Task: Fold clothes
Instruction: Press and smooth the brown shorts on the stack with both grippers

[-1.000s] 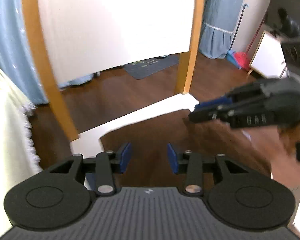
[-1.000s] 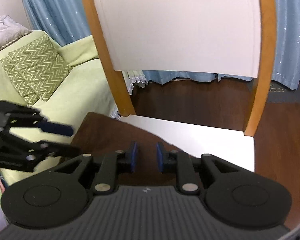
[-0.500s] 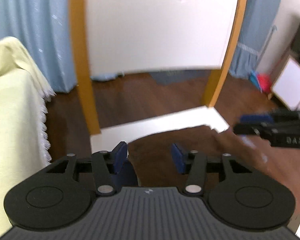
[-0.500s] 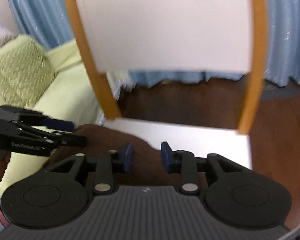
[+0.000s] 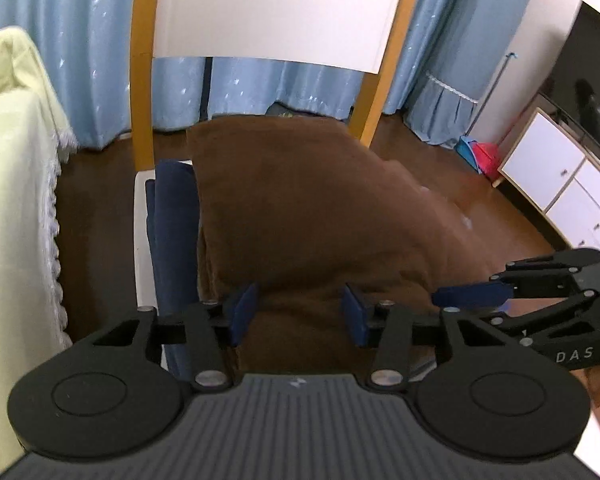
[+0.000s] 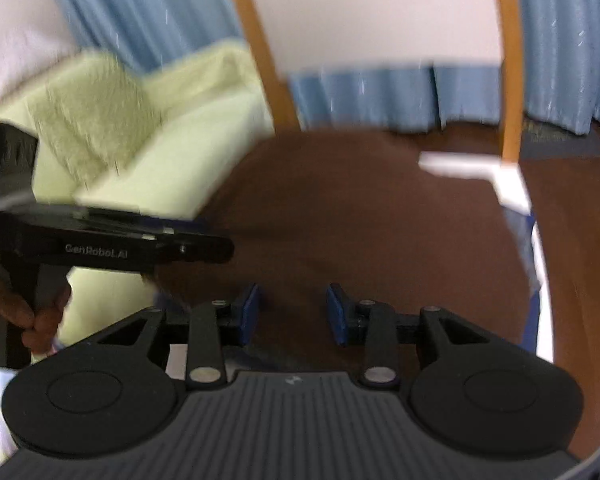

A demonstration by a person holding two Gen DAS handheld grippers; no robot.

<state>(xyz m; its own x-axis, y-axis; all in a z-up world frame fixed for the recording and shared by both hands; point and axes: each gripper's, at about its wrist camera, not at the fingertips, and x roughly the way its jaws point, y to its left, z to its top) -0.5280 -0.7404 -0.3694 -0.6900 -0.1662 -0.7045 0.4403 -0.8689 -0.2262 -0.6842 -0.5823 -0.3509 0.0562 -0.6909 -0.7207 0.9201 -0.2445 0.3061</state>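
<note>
- A yellow-green sofa cover [image 5: 12,208] fills the left edge of the left wrist view.
- A dark blue garment [image 5: 174,240] lies along the left edge of the white chair seat [image 5: 142,240].
- A folded brown garment [image 5: 308,208] covers most of the seat, reaching its back edge between the orange chair posts [image 5: 142,80].
- The left gripper [image 5: 296,314] hangs over the brown garment's near edge, jaws parted, nothing pinched.
- The right gripper [image 6: 292,314] sits at that near edge too, jaws apart and apparently empty; the right wrist view is blurred.
- A white cabinet [image 5: 560,184] stands far right.
</note>
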